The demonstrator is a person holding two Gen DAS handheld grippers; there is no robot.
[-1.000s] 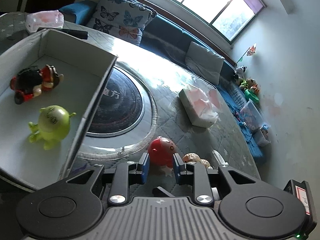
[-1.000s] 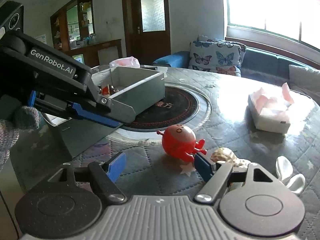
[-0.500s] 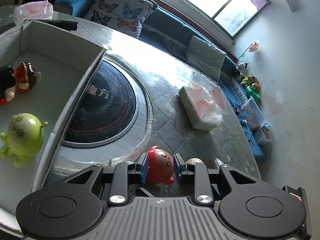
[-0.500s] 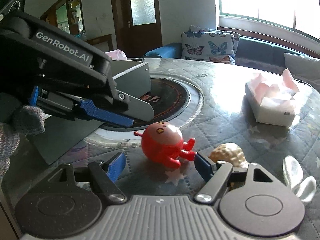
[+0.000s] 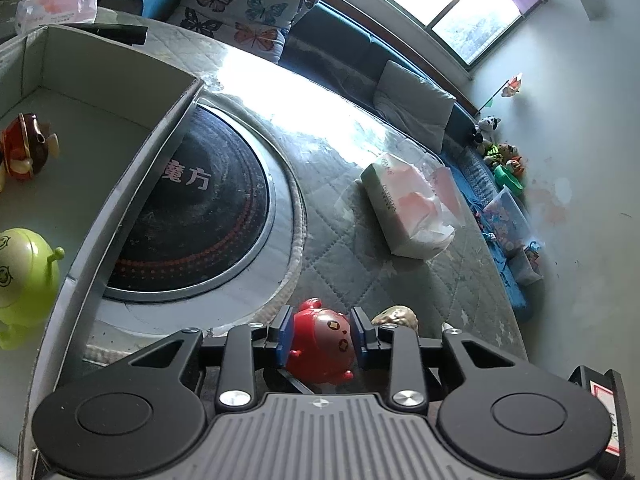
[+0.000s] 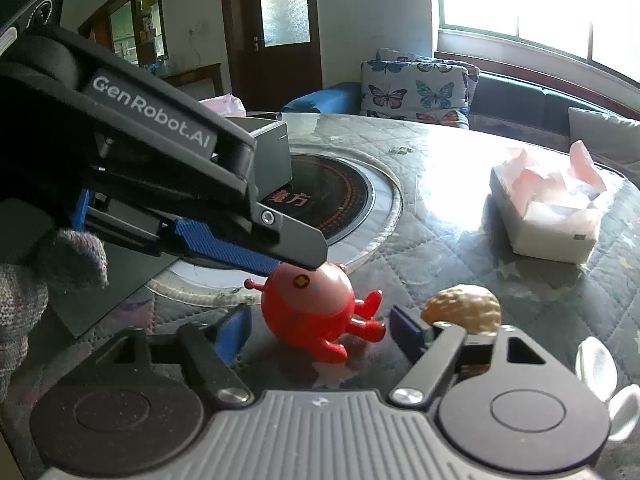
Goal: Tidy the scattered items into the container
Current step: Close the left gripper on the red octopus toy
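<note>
In the left wrist view the left hand-held gripper (image 5: pixel 322 338), jaws opening, had closed in to straddle the red toy (image 5: pixel 322 350) on the table (image 5: pixel 360 248) beside the container (image 5: pixel 132 184), while in the right wrist view the right hand-held gripper (image 6: pixel 320 330), narrowing yet gripping nothing, had neared that toy, so pickup looked imminent.

We log: red round toy (image 5: pixel 320 344), glossy, stubby limbs, antennae, on the quilted tabletop beside the box | tan walnut-like toy (image 6: pixel 464 308) just beside it | open grey box (image 5: pixel 120 216) holds 2 toys: green three-eyed alien (image 5: pixel 24 280), red-brown figure (image 5: pixel 24 148) | white rabbit-ear piece (image 6: pixel 600 368) near the walnut toy
</note>
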